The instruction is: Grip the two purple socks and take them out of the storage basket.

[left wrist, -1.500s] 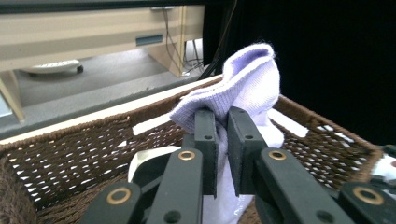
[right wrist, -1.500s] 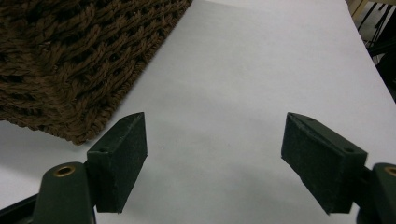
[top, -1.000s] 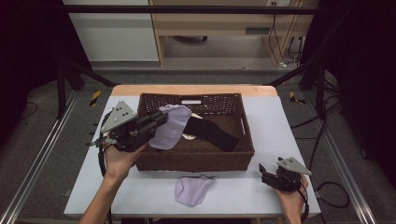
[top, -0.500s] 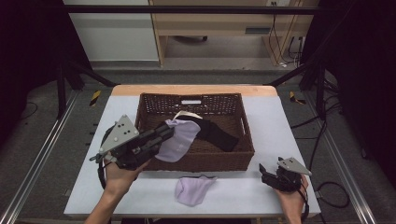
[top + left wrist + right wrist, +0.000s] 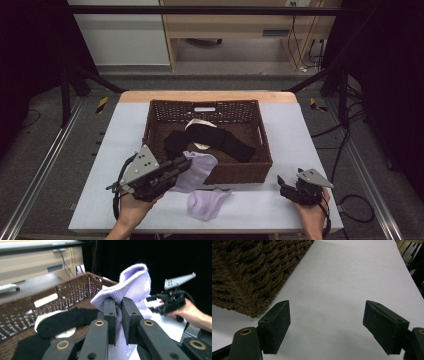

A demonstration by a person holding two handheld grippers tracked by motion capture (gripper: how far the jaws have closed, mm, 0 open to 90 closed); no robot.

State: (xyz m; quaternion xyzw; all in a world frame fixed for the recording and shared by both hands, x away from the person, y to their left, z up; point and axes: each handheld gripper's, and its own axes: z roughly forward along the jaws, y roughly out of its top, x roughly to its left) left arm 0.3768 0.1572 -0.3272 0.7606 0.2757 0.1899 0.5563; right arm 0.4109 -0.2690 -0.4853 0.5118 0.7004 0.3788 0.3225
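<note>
Over on the left, the left gripper (image 5: 176, 167) is clenched on a lilac sock (image 5: 195, 170), jaws pinched tight on the knit, and the sock hangs over the near wall of the brown wicker basket (image 5: 150, 125), part of it draped down to the white table (image 5: 300, 130). The left gripper view confirms it: both black jaws are pressed into the fabric, with the sock bunched up above them. Moving along, a second lilac sock (image 5: 206, 204) lies crumpled on the table just in front of the basket, close to the held one. Inside the basket a black sock (image 5: 220, 141) sprawls across the floor with something white (image 5: 200, 124) beneath and behind it. Now the right side: the right gripper (image 5: 283, 186) sits low near the table's front right corner, well apart from the basket, and its own view shows the jaws spread wide, released, bare white tabletop between them and the basket's woven corner at upper left.
</note>
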